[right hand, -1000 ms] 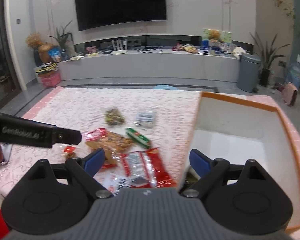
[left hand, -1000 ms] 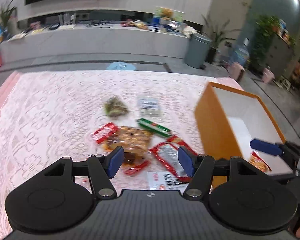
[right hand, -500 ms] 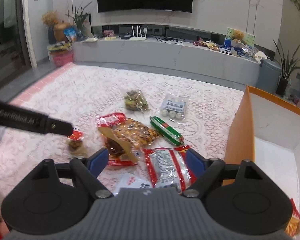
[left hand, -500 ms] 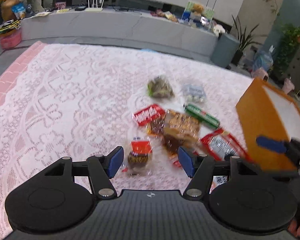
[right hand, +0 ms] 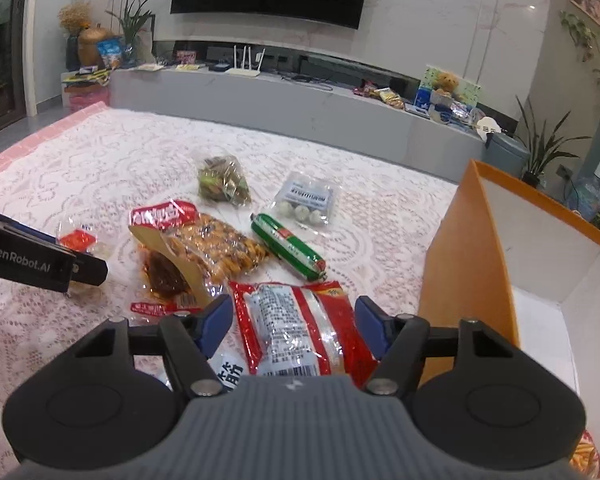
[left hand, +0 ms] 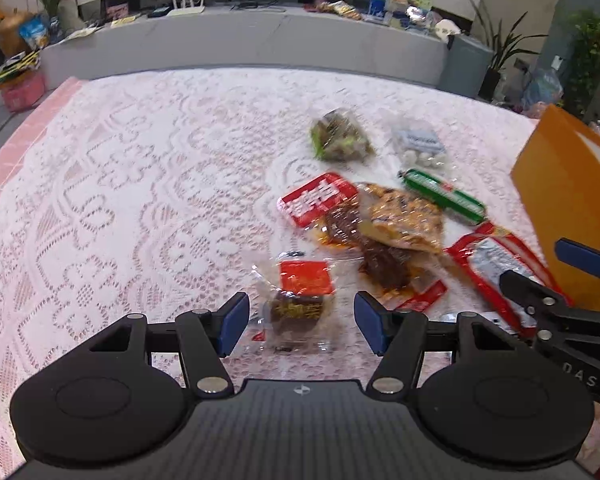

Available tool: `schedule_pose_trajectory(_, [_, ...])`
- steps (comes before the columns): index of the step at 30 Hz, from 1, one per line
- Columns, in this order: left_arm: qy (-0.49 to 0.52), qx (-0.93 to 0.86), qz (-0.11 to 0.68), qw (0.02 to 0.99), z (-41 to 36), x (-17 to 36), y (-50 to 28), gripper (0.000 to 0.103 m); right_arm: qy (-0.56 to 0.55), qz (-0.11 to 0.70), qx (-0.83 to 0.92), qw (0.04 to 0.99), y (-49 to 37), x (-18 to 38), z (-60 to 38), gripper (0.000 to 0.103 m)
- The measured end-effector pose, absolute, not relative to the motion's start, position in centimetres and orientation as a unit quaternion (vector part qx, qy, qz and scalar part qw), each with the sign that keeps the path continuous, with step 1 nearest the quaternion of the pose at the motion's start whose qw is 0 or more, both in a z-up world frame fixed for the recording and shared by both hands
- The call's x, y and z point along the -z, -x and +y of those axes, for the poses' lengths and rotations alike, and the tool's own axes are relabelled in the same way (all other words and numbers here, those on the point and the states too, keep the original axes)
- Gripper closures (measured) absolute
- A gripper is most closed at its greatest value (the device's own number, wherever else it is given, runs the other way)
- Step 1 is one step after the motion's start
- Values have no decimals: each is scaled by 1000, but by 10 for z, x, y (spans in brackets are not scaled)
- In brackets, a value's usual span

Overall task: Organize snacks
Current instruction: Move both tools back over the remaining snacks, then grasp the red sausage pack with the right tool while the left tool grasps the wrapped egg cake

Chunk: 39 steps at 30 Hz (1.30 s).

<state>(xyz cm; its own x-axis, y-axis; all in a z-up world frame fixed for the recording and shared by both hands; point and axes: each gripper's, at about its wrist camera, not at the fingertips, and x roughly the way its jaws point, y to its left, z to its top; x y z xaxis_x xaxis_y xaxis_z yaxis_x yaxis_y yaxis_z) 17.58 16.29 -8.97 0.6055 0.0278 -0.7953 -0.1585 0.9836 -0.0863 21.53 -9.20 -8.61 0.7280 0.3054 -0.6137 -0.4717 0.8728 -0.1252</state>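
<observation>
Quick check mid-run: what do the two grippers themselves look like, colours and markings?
Both are black linkage frames with round discs, silver pivot pins and blue finger pads. The left gripper has a dark ribbed body and "GenRobot.AI" side lettering; the right gripper has a grey ribbed body.

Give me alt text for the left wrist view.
The open left hand-held gripper hovers over a small clear snack packet with a red label on a pink lace tablecloth. More snack packets lie beyond, and an orange box stands at right.
</observation>
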Motion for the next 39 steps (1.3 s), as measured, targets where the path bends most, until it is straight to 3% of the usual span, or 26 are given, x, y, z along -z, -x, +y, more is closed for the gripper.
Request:
schedule_pose_trajectory(8, [73, -53, 444, 892, 163, 97, -182, 33, 161, 335, -193, 908, -229, 105, -81, 33])
schedule_pose_trajectory(11, [68, -55, 444, 892, 161, 99, -183, 39, 182, 336, -198, 903, -229, 111, -75, 24])
schedule_pose_trajectory(15, [71, -51, 442, 893, 162, 99, -183, 45, 208, 334, -190, 899, -228, 117, -70, 23])
schedule_pose_trajectory(17, [72, -51, 440, 893, 162, 99, -183, 47, 214, 334, -184, 899, -227, 117, -69, 26])
schedule_pose_trajectory(18, [70, -53, 440, 894, 162, 99, -183, 58, 215, 335, -181, 899, -227, 117, -69, 29])
schedule_pose_trajectory(27, [86, -58, 431, 897, 166, 94, -180, 60, 227, 326, -167, 902, -223, 114, -71, 48])
schedule_pose_trajectory(39, [98, -48, 416, 903, 166, 79, -175, 60, 235, 280, -186, 912, -202, 96, -65, 53])
